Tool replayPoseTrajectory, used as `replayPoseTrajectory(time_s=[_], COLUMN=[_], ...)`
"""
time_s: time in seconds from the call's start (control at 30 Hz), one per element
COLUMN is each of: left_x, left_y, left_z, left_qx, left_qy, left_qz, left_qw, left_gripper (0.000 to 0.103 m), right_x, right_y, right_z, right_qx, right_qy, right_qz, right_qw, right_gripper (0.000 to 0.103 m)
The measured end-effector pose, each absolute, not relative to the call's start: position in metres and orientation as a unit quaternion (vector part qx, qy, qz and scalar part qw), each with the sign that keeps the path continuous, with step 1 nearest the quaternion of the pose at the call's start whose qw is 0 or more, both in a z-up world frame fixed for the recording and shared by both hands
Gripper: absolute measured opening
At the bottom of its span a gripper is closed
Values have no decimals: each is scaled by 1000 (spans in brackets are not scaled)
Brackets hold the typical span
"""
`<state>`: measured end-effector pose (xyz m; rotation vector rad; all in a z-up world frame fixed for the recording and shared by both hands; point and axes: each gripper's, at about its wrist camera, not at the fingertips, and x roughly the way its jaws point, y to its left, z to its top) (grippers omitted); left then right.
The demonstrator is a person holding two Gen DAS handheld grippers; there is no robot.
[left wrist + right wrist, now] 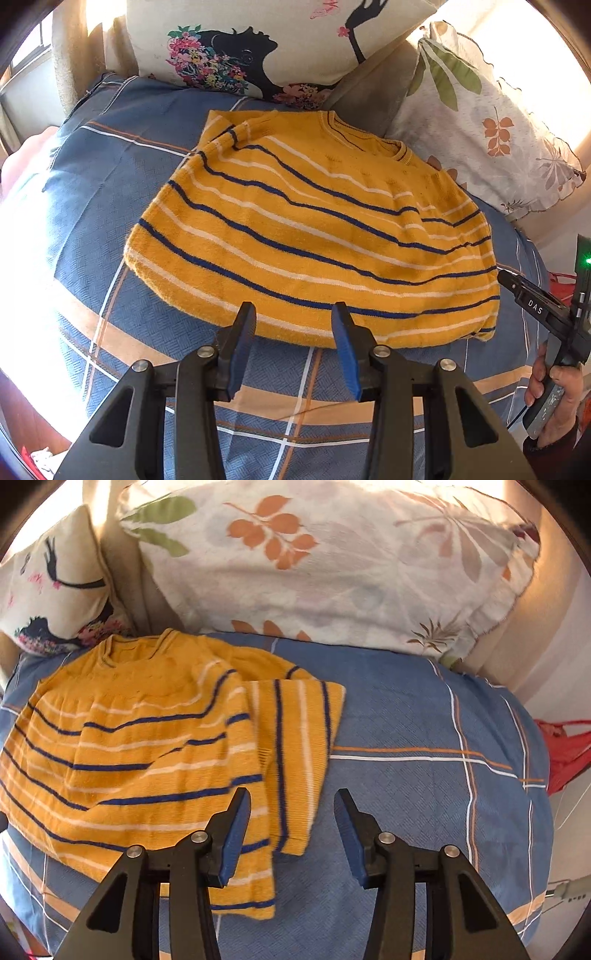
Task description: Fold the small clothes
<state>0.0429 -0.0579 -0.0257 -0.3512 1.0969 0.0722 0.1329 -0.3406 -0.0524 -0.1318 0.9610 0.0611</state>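
Observation:
A small yellow sweater (314, 229) with navy and white stripes lies flat on the blue plaid bedspread (110, 192), neck toward the pillows. In the right wrist view the sweater (129, 746) fills the left, with one sleeve (299, 753) folded down along its right side. My left gripper (293, 314) is open and empty, just above the sweater's near hem. My right gripper (291, 801) is open and empty, hovering over the sleeve's lower end. The right gripper's body (543, 306) shows at the right edge of the left wrist view, held in a hand.
A cushion with a black silhouette and flowers (258, 48) and a leaf-print pillow (487, 133) stand against the back, close to the sweater's neck. The leaf pillow (332, 565) fills the top of the right wrist view. A red item (565, 749) lies past the bed's right edge.

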Motion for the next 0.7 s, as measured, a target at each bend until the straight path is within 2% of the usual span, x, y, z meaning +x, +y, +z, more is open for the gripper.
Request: replayPoseTrajectory(time_s=[0.57, 0.7], left_x=[53, 64], left_y=[43, 64], left_z=[-59, -67], left_qx=[-231, -241], left_qy=[532, 535], left_qz=[37, 25], left_qw=[814, 809], left_gripper=[42, 48], right_x=[136, 141], right_y=[-229, -190], right_z=[-41, -35], right_qx=[-117, -89], right_qy=[466, 479], right_qz=[50, 97], right_qw=[876, 868], right_gripper=[52, 52])
